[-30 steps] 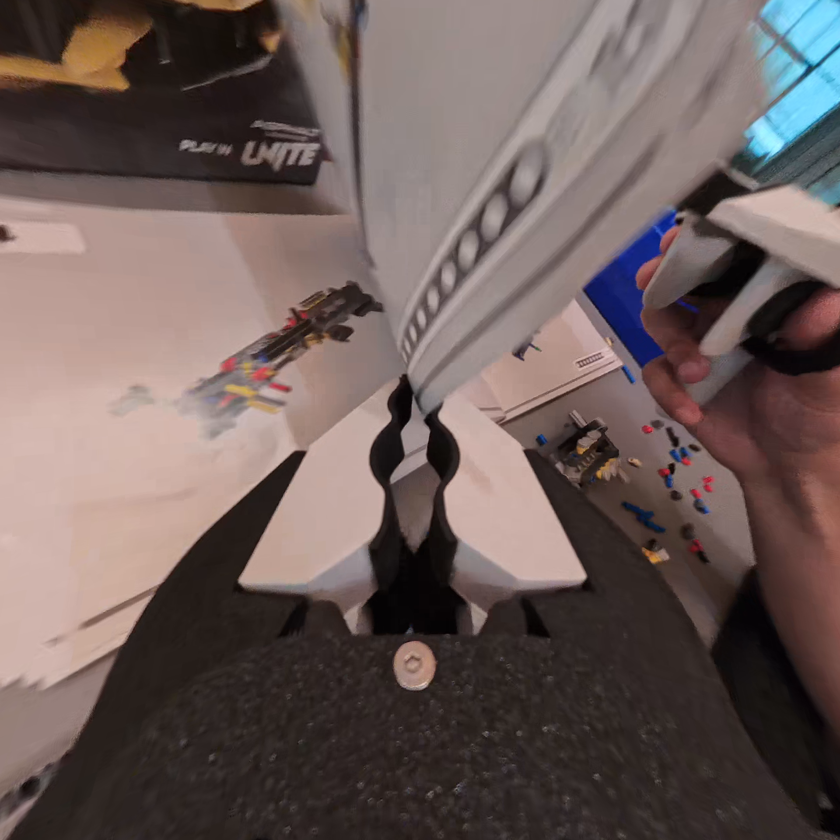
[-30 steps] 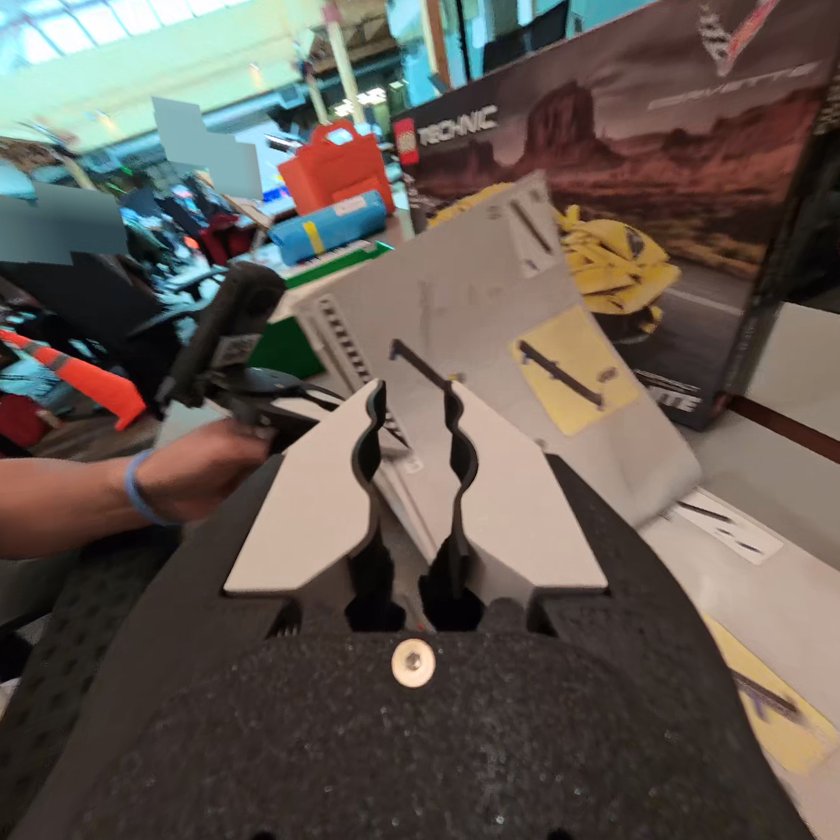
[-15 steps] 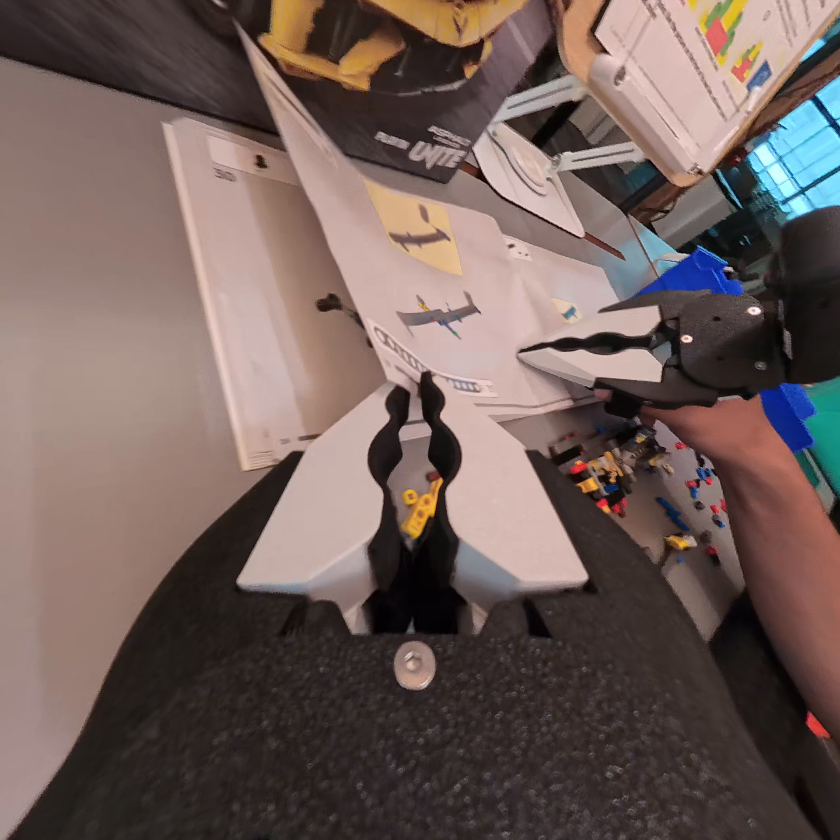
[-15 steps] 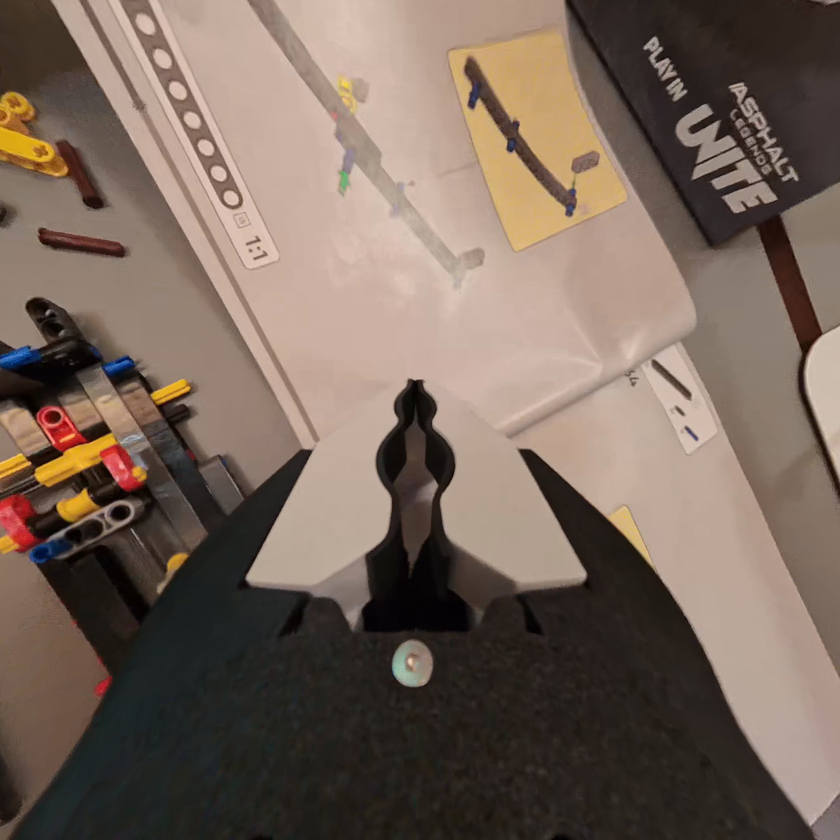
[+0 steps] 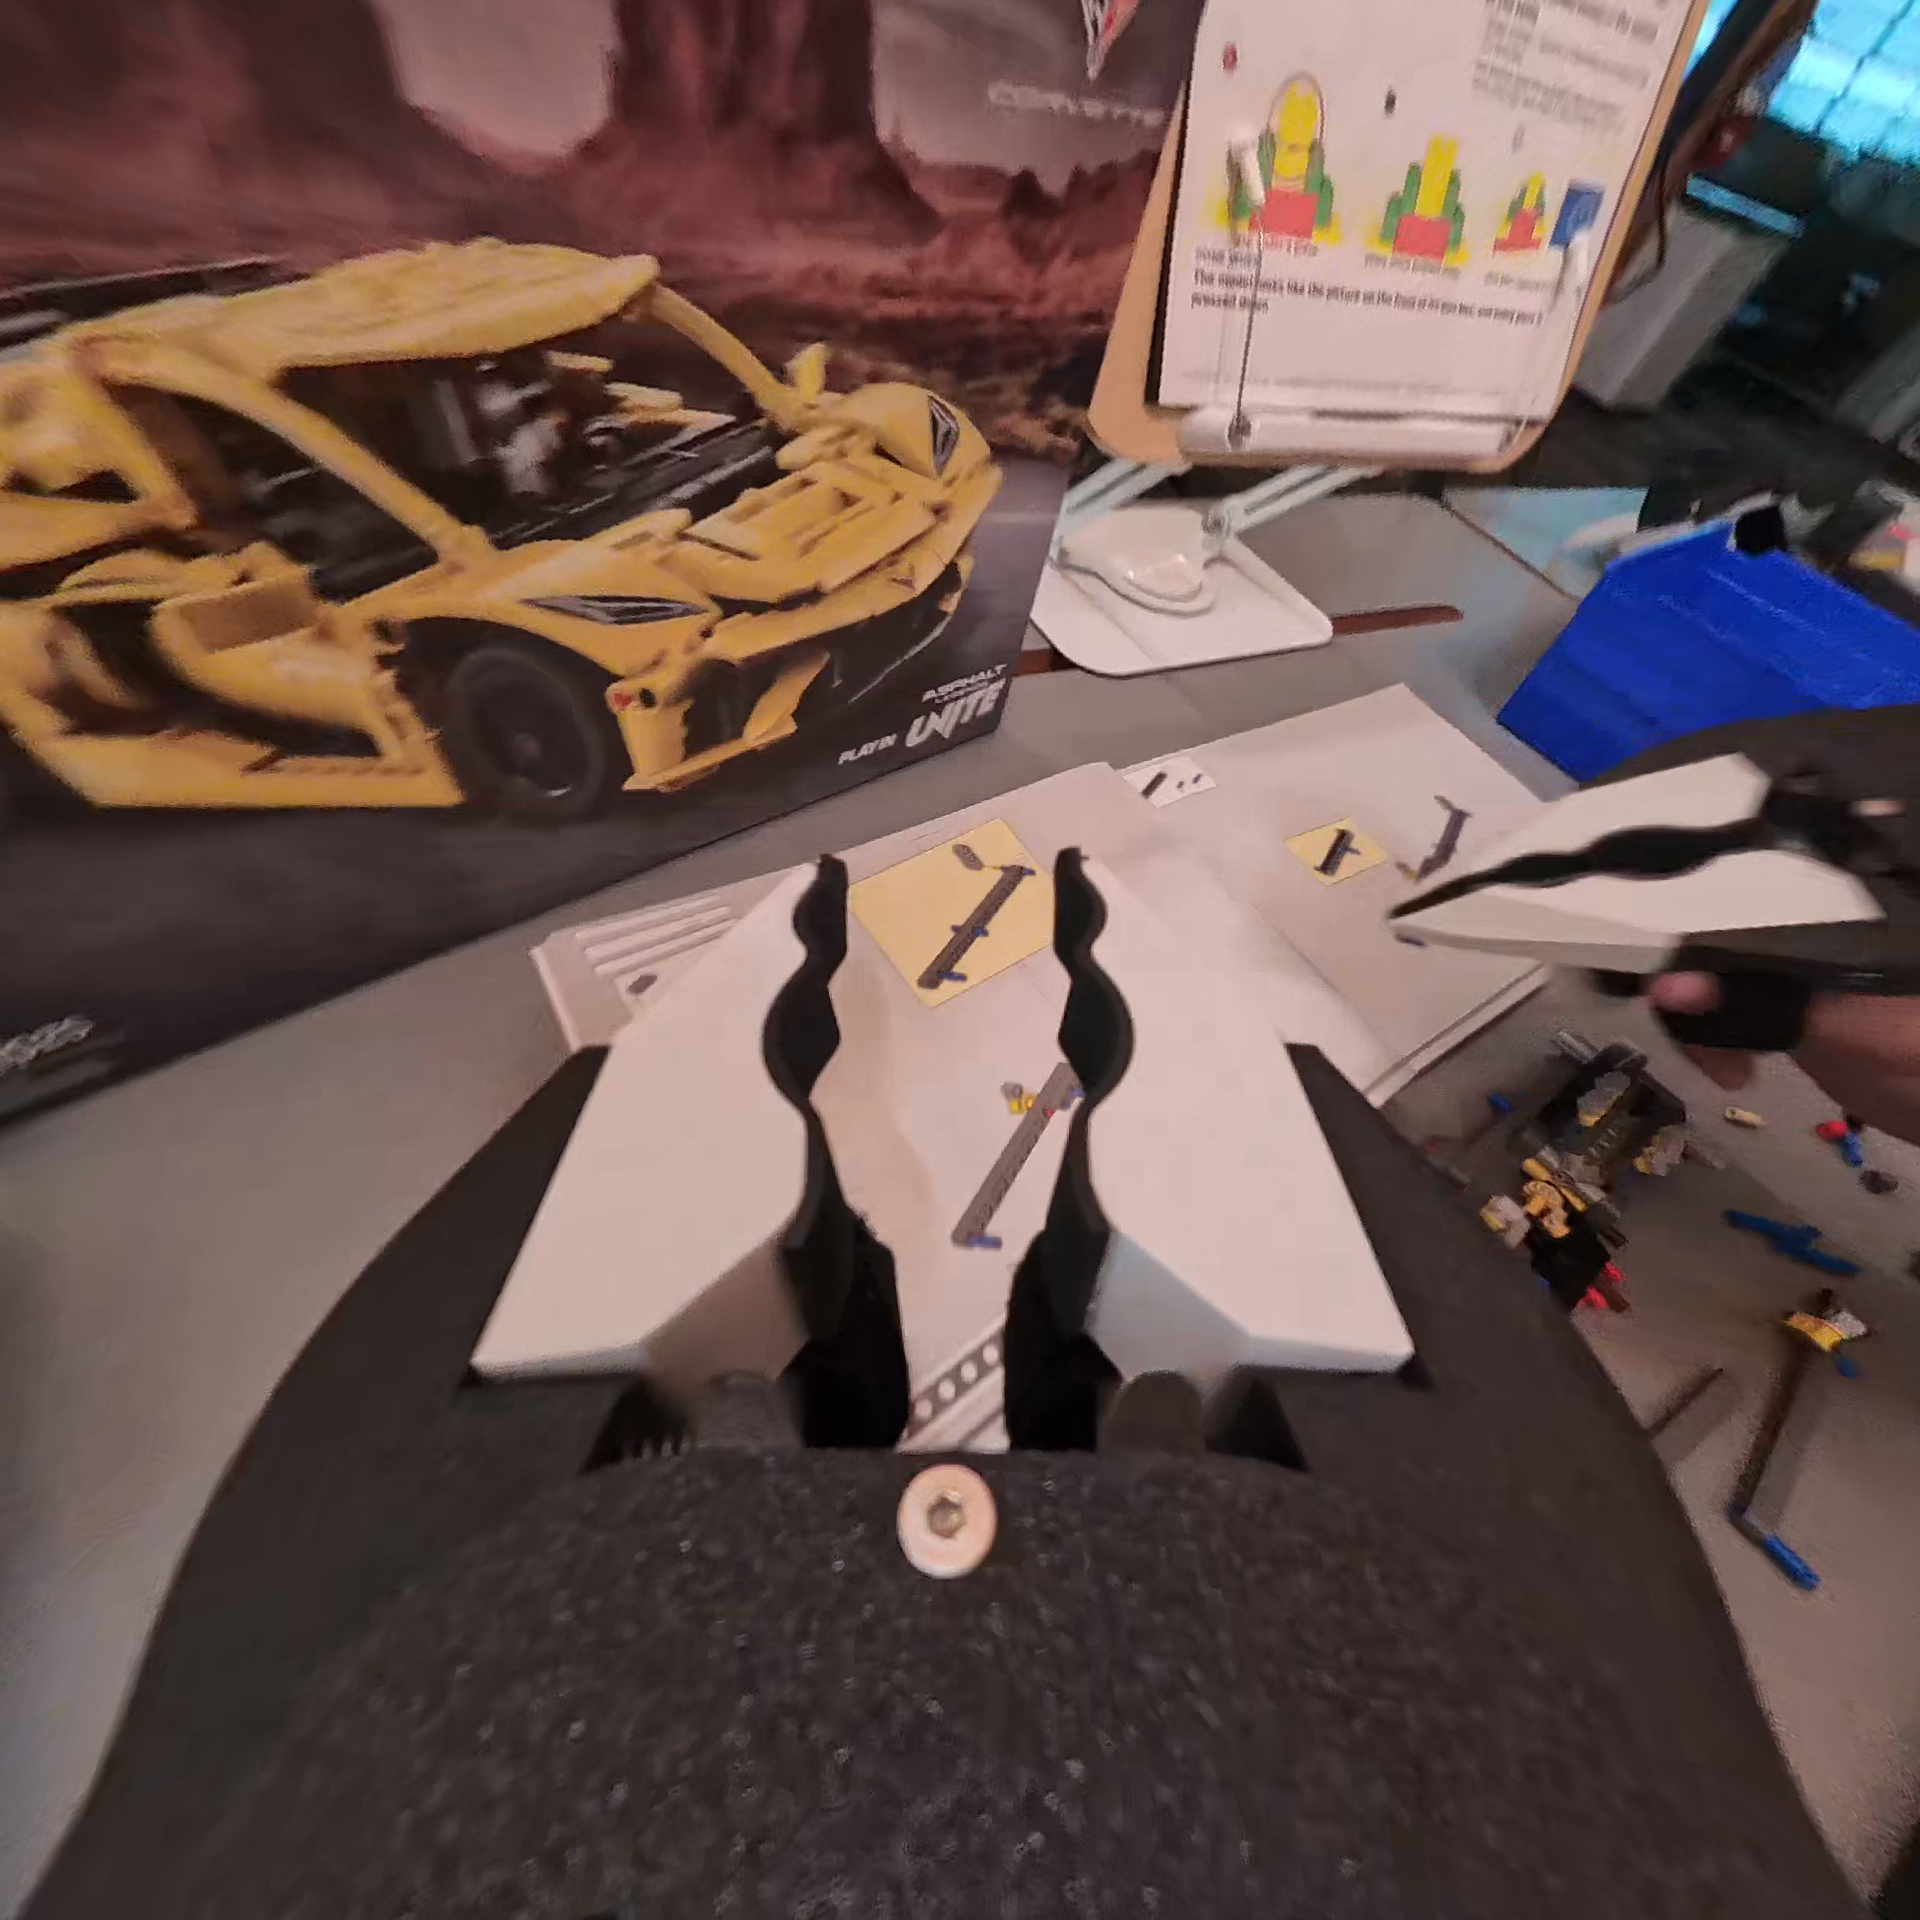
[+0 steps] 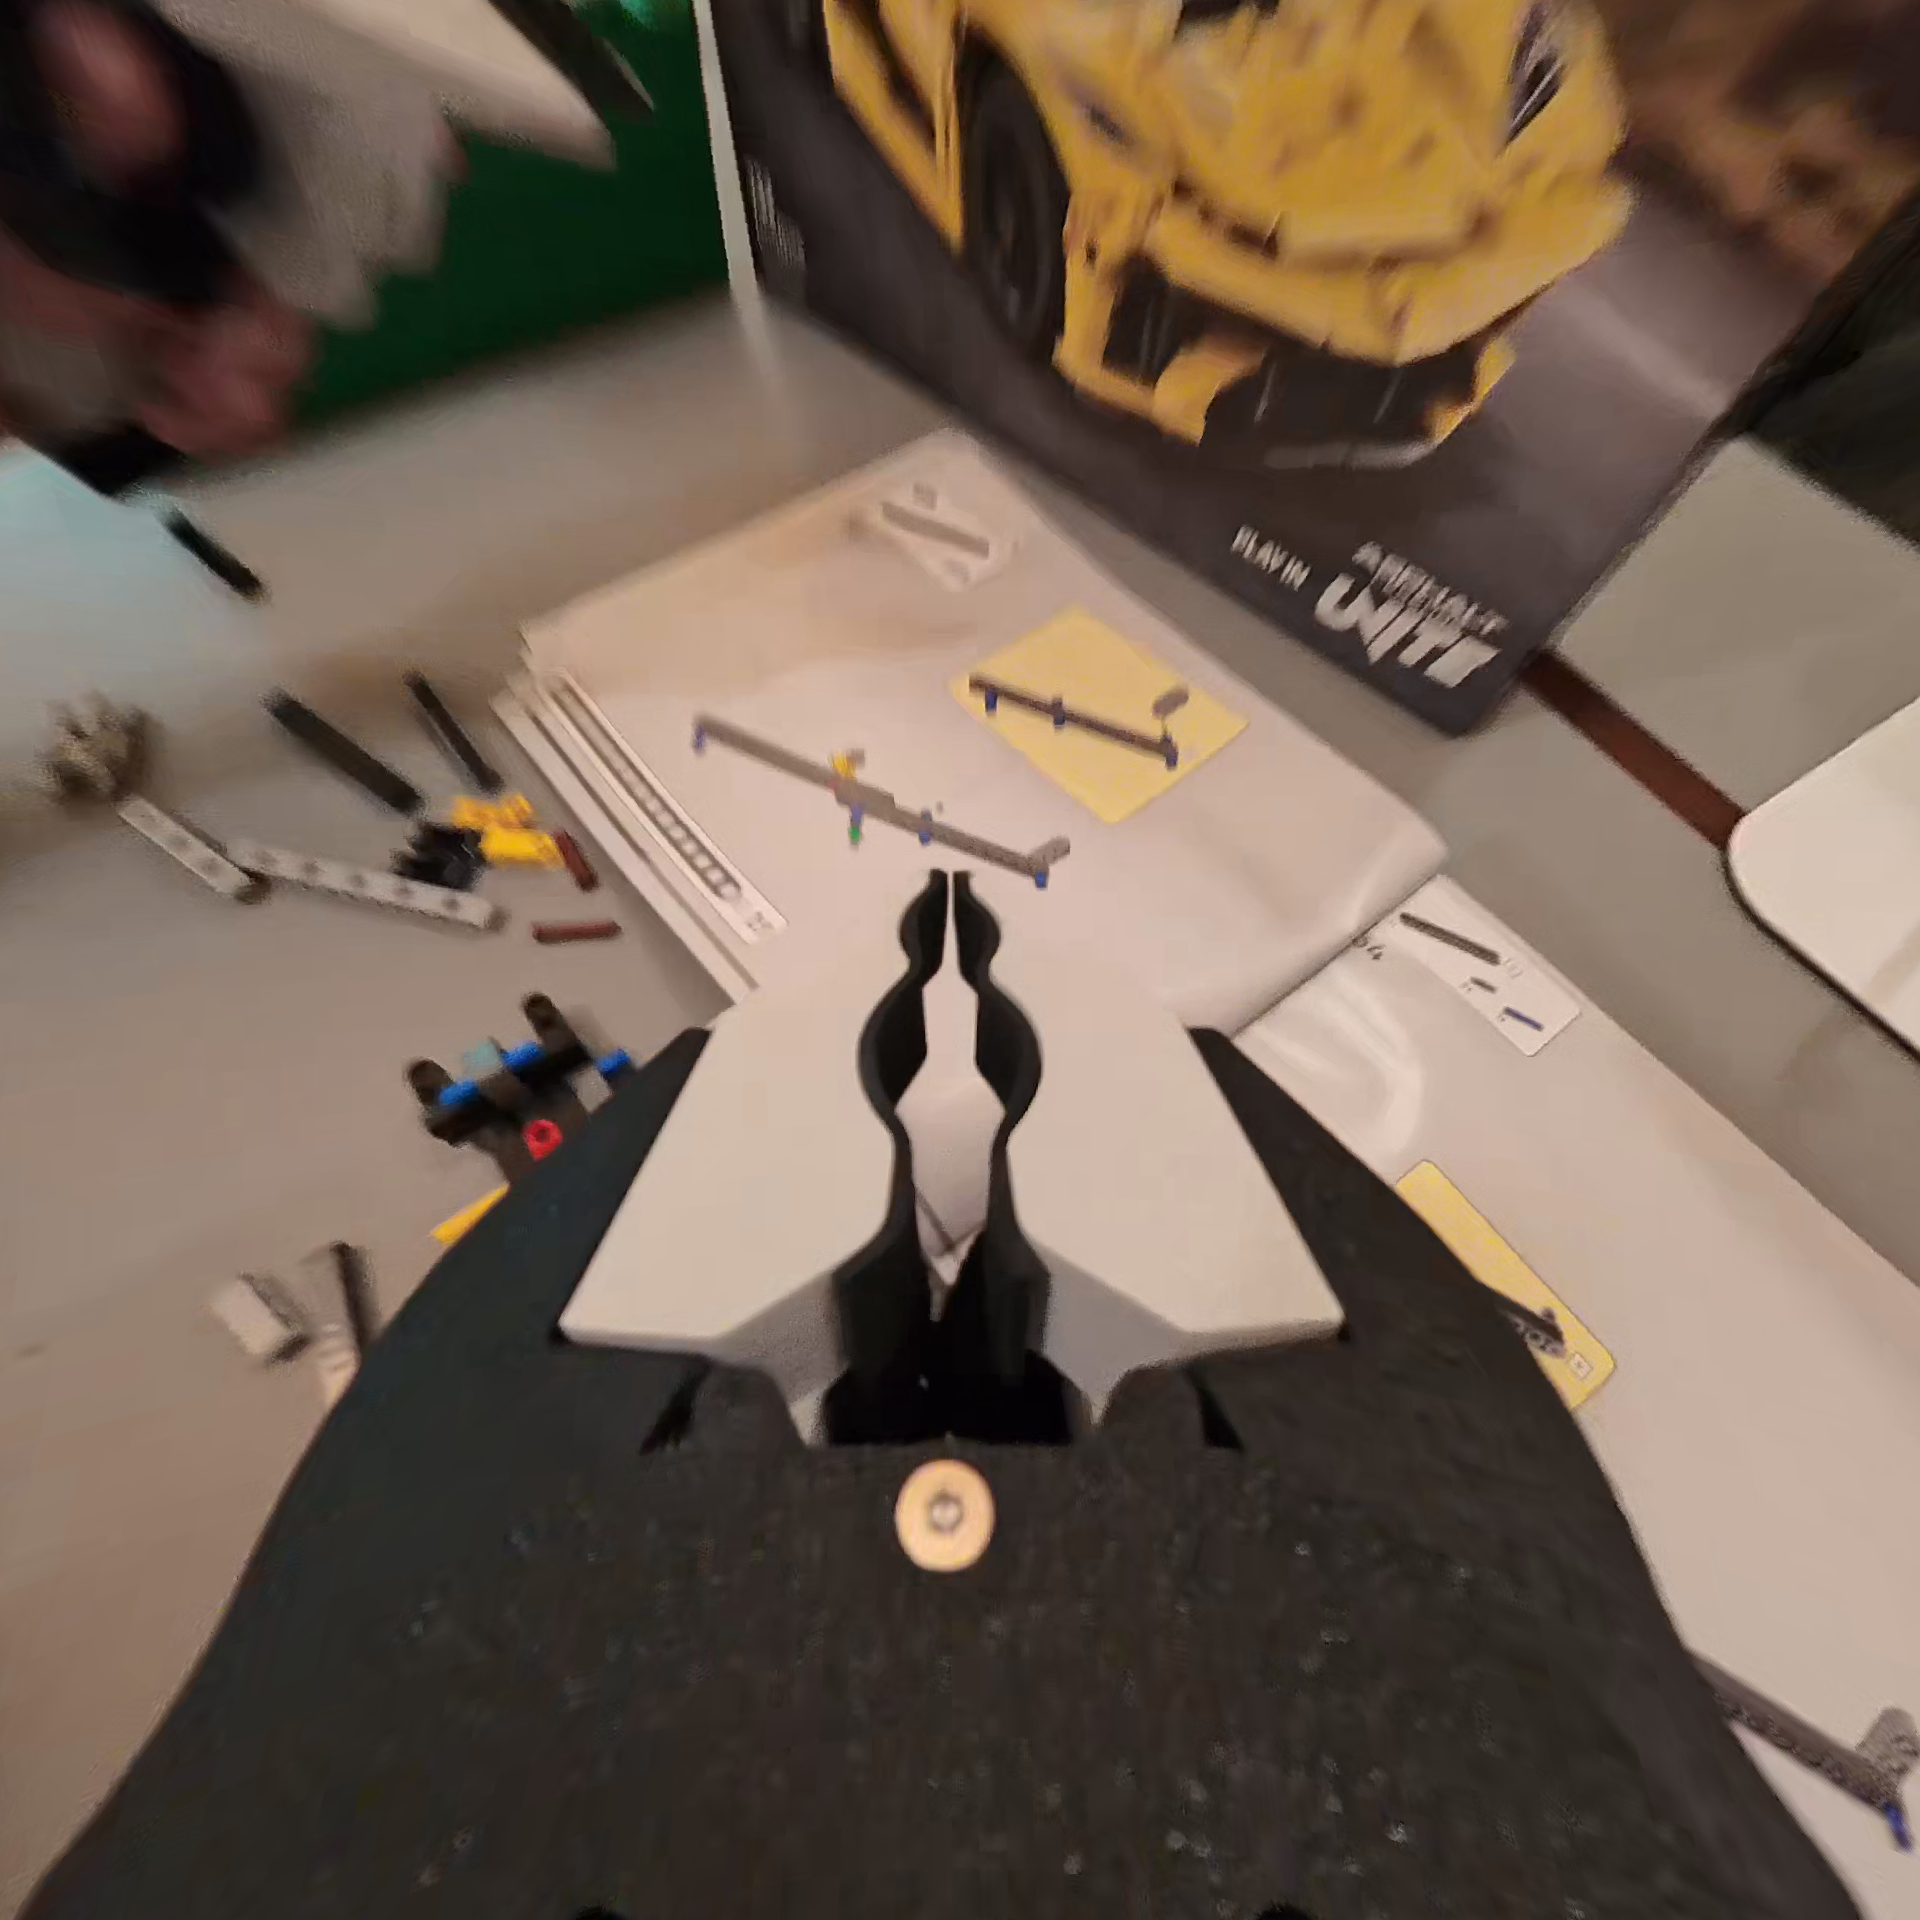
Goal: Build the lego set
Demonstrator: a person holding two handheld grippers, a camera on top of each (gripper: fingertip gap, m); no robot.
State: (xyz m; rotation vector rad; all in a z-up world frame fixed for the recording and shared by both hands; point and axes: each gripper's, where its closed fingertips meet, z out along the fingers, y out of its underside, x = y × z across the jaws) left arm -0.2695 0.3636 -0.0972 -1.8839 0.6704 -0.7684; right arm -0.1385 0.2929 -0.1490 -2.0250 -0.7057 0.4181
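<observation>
The instruction booklet (image 5: pixel 1247 914) lies open on the grey table, and it also shows in the right wrist view (image 6: pixel 935 644). My left gripper (image 5: pixel 949 868) is open and empty above its left page. My right gripper (image 6: pixel 951 883) is shut and empty, with its tips over the same page; in the left wrist view it (image 5: pixel 1403 920) reaches in from the right. A small black and yellow part-built assembly (image 5: pixel 1590 1153) sits right of the booklet. Long grey beams (image 6: pixel 353 883), yellow pieces (image 6: pixel 499 821) and a black piece with blue pins (image 6: pixel 509 1081) lie left of the booklet.
The set's box with the yellow car (image 5: pixel 520 520) stands behind the booklet (image 6: pixel 1247 312). A clipboard on a white stand (image 5: pixel 1351 260) and a blue bin (image 5: pixel 1714 665) are at the back right. Small loose pieces (image 5: pixel 1777 1236) are scattered at the right. The tips of one gripper are about 15 centimeters away from the tips of the other.
My left gripper was shut on a booklet page held up in the air; it has opened and the page now lies flat. My right gripper went from open to shut and now hovers above the page.
</observation>
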